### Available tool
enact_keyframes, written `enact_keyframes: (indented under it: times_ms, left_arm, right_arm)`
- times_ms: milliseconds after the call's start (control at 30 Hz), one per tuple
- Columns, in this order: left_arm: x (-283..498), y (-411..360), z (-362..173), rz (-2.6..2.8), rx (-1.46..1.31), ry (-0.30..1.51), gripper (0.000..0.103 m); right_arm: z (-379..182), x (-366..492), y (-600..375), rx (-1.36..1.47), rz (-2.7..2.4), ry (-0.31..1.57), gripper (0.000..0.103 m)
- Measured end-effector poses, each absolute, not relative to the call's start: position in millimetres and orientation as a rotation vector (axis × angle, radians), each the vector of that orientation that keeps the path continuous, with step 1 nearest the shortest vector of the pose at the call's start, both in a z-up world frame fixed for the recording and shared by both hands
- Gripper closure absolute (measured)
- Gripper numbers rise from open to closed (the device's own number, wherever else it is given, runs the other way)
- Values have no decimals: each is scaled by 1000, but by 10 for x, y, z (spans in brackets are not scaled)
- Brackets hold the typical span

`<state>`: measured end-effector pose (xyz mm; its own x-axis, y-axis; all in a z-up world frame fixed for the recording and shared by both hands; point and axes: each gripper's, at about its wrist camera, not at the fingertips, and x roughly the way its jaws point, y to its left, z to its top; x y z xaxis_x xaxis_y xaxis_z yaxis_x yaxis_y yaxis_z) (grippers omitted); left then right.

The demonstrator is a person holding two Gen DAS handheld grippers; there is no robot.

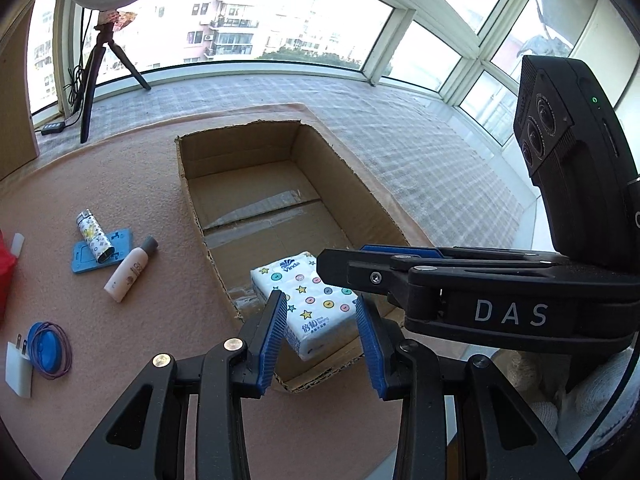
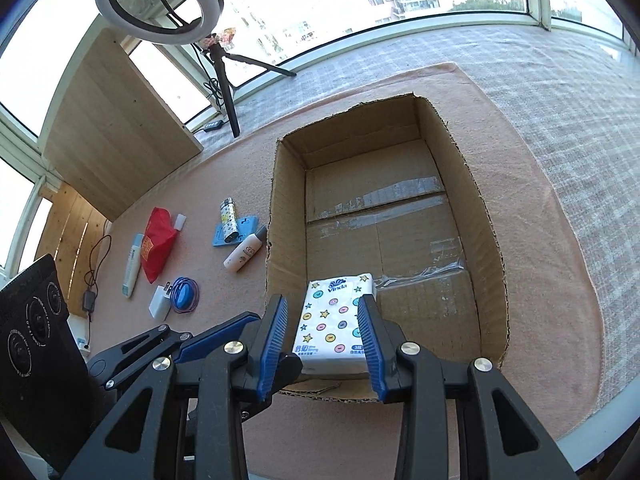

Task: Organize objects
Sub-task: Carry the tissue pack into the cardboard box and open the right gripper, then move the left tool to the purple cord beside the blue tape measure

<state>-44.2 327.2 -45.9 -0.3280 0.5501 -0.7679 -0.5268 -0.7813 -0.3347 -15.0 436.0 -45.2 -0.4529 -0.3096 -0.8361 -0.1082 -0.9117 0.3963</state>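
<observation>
An open cardboard box (image 1: pixel 192 200) (image 2: pixel 486 240) sits on the pink mat. A white tissue pack (image 1: pixel 308 300) (image 2: pixel 336 316) printed with stars and buttons lies flat on the box floor at the near end. My left gripper (image 1: pixel 322 340) hovers open just above the pack, apart from it. My right gripper (image 2: pixel 322 340) also stands open over the same pack with nothing in its grasp. The right gripper (image 1: pixel 340 266) crosses the left wrist view from the right, above the pack.
Left of the box lie a patterned lighter (image 1: pixel 95 240) on a blue card (image 1: pixel 80 258), a small bottle (image 1: pixel 130 270), a blue disc with purple cord (image 1: pixel 48 346), a white charger (image 1: pixel 18 368), a red pouch (image 2: pixel 158 248) and a tube (image 2: pixel 133 266). A ring-light tripod (image 2: pixel 228 92) stands behind.
</observation>
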Motion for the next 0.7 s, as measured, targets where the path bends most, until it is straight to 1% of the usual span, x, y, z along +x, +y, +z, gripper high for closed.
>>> enact_keyframes:
  times_ms: [400, 700]
  left_arm:
    - [-430, 2830, -454, 2192, -1273, -84, 63]
    - [-397, 2134, -484, 2283, -1316, -156, 63]
  right_arm:
    - [-377, -165, 4198, 1548, -2504, -607, 68]
    - [-349, -257, 3733, 1532, -2450, -544, 68]
